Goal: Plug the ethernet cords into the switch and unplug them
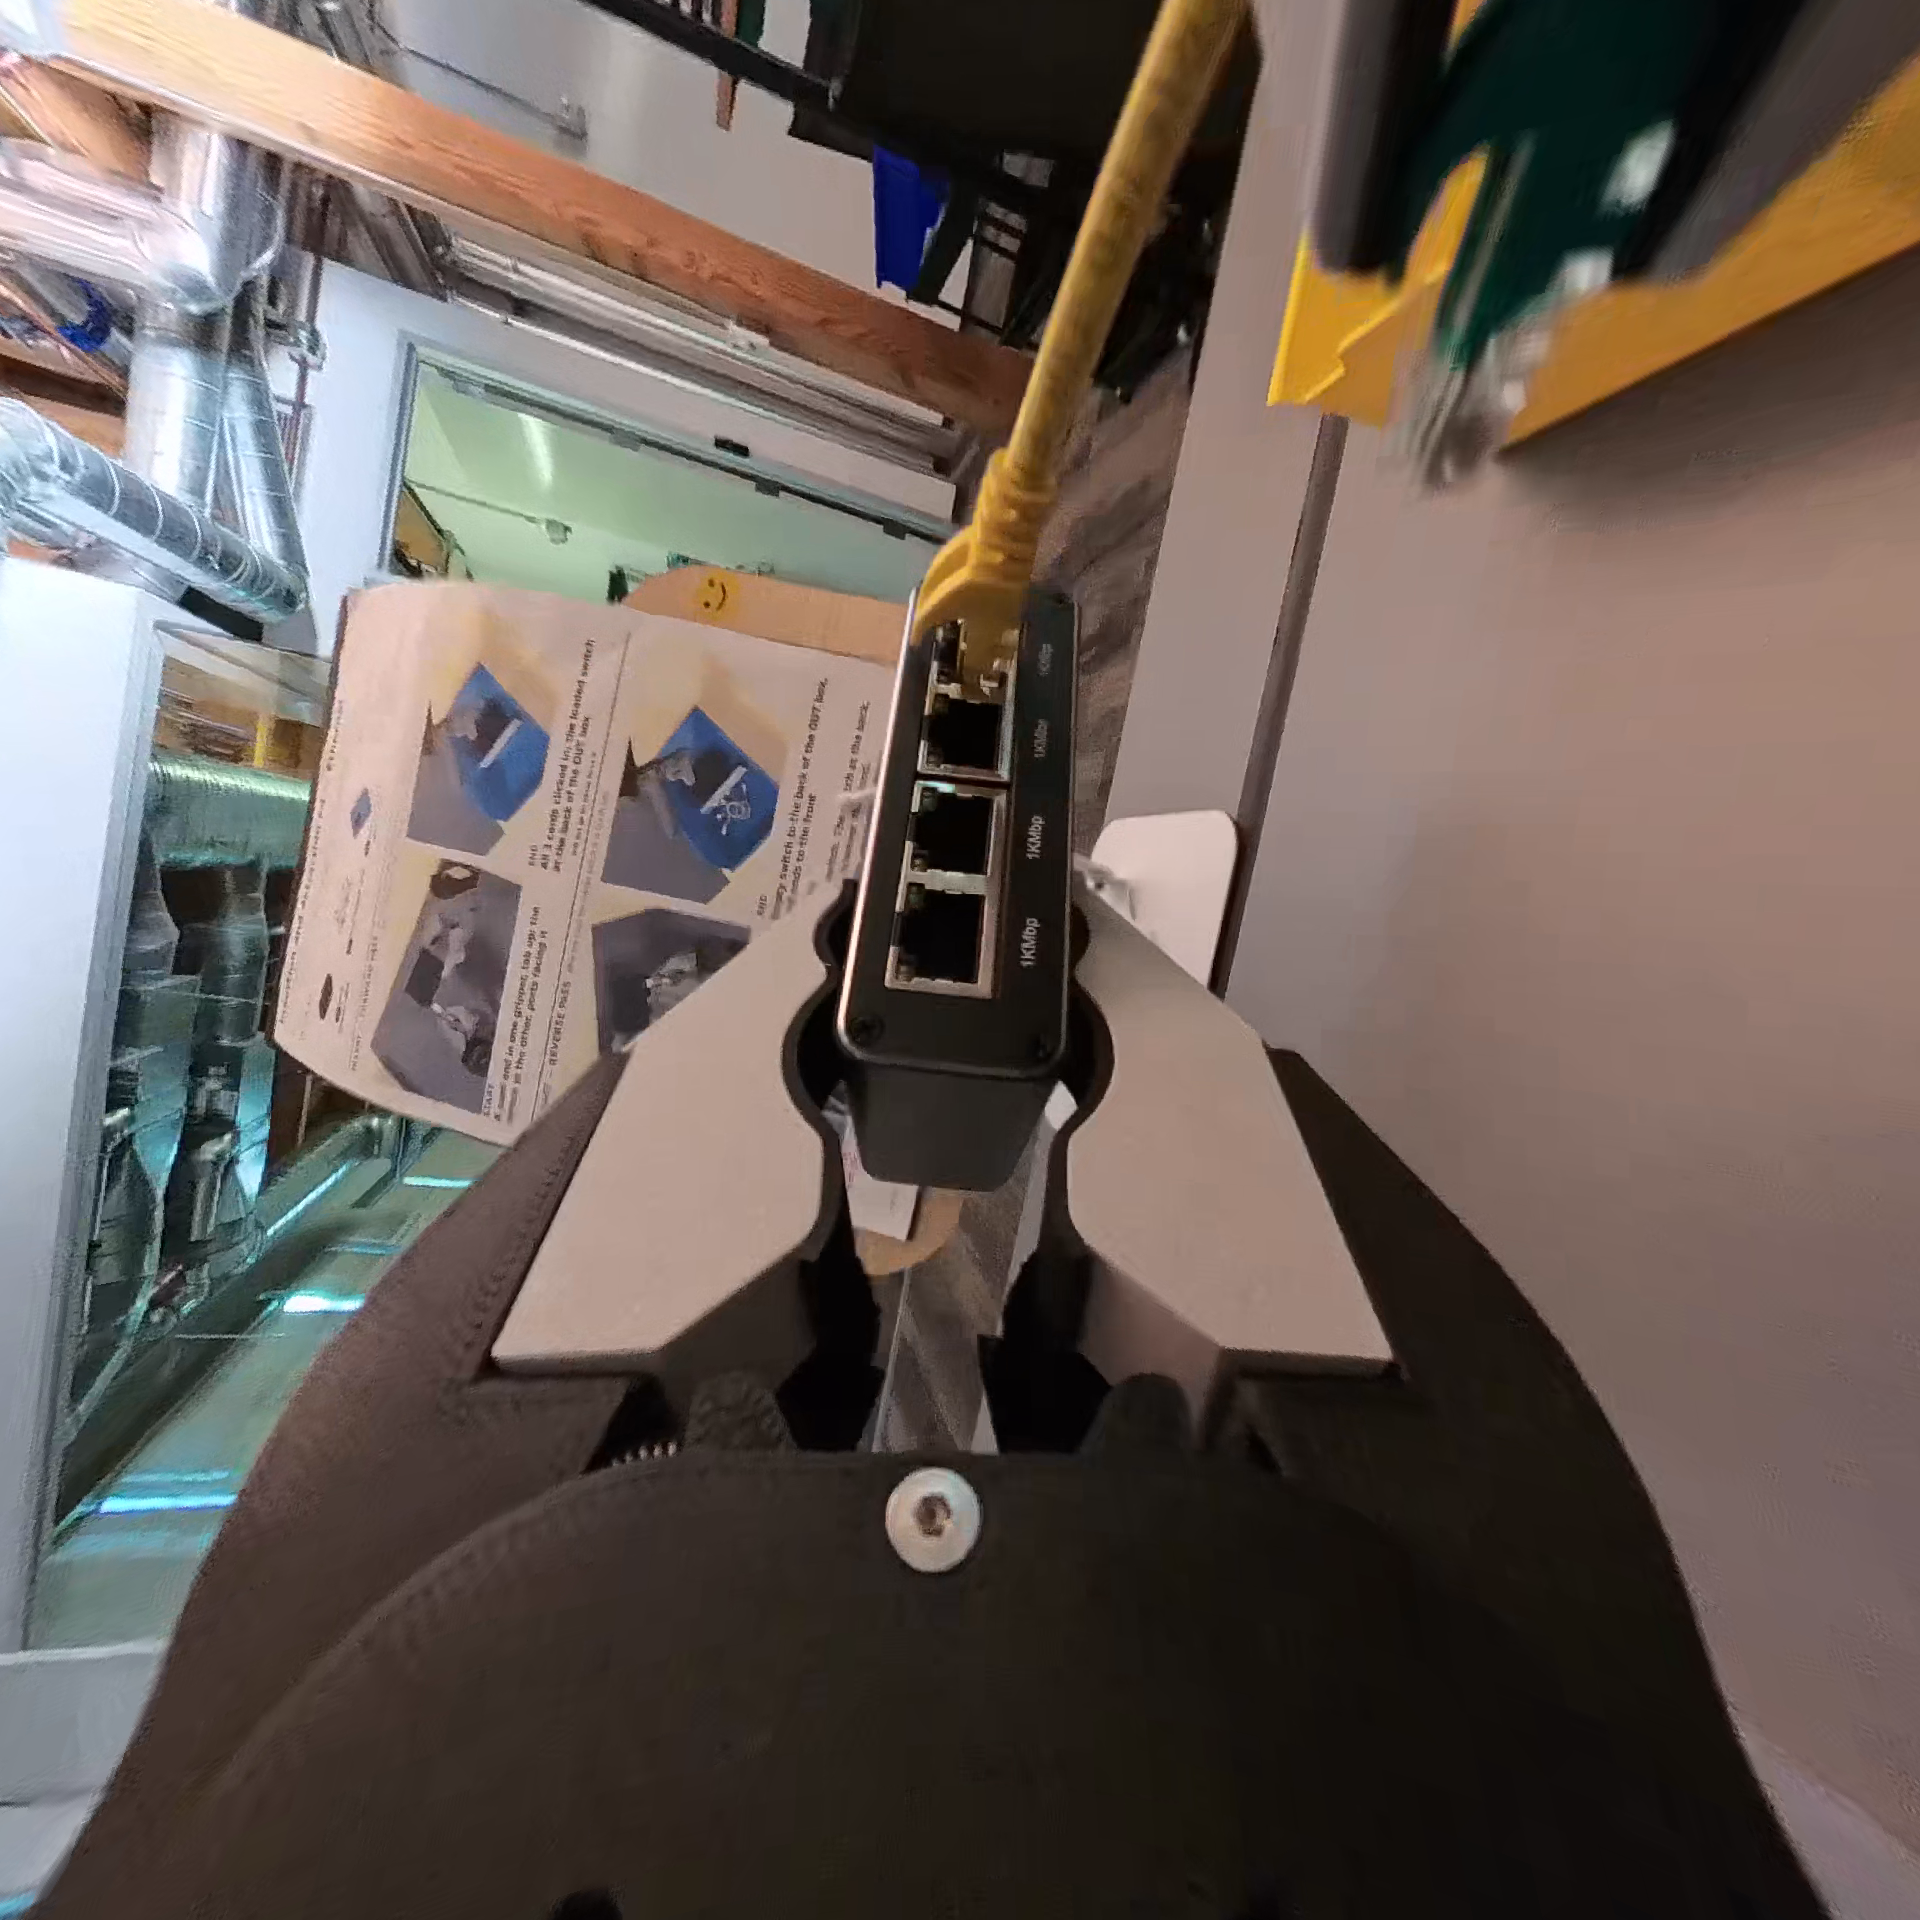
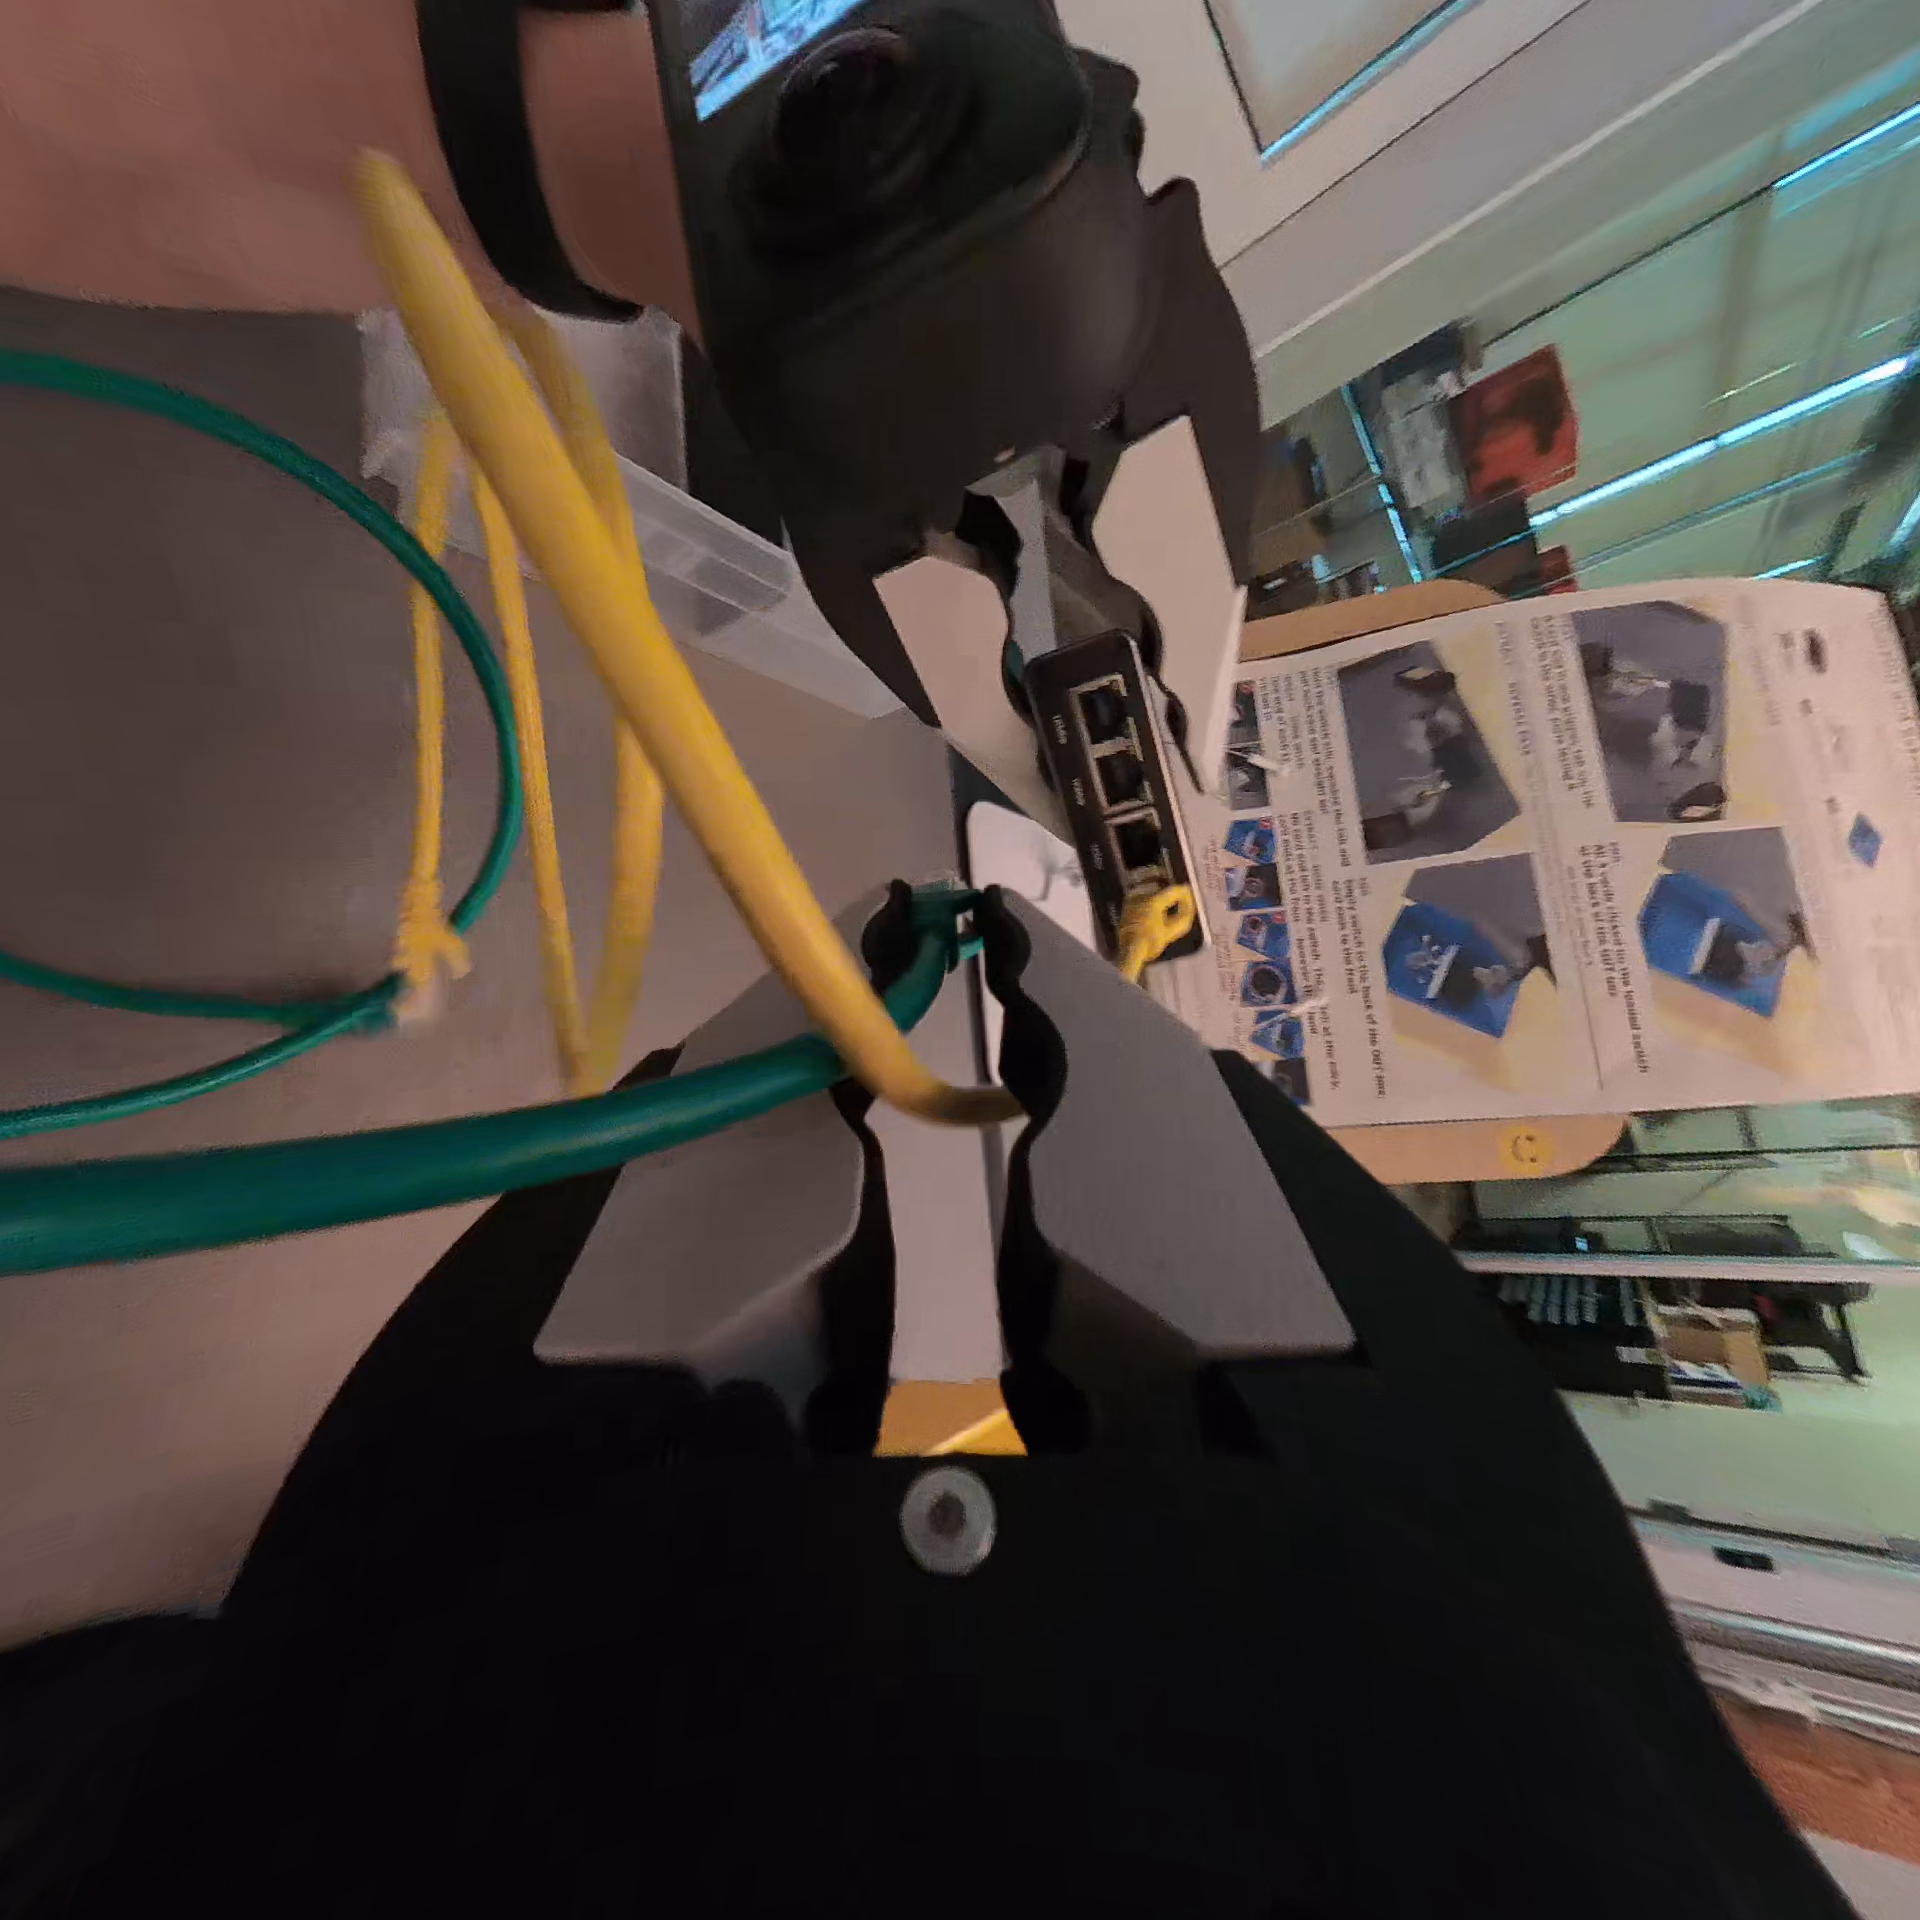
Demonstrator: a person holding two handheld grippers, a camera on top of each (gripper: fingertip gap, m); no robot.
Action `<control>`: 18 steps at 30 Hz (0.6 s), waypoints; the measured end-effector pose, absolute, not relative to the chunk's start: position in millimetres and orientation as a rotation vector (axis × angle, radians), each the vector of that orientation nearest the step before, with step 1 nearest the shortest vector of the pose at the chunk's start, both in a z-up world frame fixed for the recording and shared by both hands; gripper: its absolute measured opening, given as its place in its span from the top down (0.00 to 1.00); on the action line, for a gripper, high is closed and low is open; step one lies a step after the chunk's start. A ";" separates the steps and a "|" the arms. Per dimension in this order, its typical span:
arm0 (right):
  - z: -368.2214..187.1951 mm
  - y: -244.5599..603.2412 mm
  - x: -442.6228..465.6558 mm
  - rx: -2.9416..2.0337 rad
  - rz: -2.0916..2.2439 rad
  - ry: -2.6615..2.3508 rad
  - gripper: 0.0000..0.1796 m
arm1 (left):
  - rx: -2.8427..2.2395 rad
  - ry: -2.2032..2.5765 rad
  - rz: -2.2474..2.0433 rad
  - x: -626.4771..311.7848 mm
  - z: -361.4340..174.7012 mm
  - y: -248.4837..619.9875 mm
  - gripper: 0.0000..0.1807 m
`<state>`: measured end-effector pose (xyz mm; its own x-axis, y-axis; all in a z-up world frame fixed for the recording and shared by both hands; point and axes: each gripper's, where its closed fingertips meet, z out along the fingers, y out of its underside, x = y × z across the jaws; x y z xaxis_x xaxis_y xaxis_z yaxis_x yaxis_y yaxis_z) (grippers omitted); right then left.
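Note:
My left gripper (image 1: pixel 961 914) is shut on the black switch (image 1: pixel 966 1039), holding it by its sides with the port face towards the camera. A yellow ethernet cord (image 1: pixel 1081 291) is plugged into the farthest port; the three nearer ports are empty. My right gripper (image 2: pixel 945 920) is shut on the plug end of a green ethernet cord (image 2: pixel 416 1153), a short way from the switch (image 2: pixel 1117 790). The plugged yellow cord (image 2: pixel 623 623) drapes across the right gripper's fingers. In the left wrist view the right gripper (image 1: pixel 1507 208) is a blur at the top right.
A printed instruction sheet on a cardboard board (image 2: pixel 1558 831) stands behind the switch. More yellow cord (image 2: pixel 426 727) and a green loop (image 2: pixel 499 707) lie on the grey table (image 2: pixel 208 675). A clear plastic container (image 2: pixel 727 582) sits near the left gripper. The left gripper's tips are roughly 11 cm from the right gripper's.

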<state>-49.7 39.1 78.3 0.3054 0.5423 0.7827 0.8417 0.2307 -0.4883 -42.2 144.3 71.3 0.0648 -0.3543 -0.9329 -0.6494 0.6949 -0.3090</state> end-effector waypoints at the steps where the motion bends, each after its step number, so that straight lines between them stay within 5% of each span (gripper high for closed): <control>1: 79.6 40.7 -46.8 -1.431 -0.362 -1.358 0.93 | -0.869 1.539 0.278 -44.9 71.0 148.4 0.81; 7: 79.7 43.4 -41.7 -1.363 -0.452 -1.388 0.90 | -0.853 1.553 0.241 -49.8 69.0 146.2 0.81; 18: 56.4 86.3 -13.8 -1.353 -0.642 -1.381 0.70 | -0.892 1.626 0.215 -44.8 44.0 155.9 0.82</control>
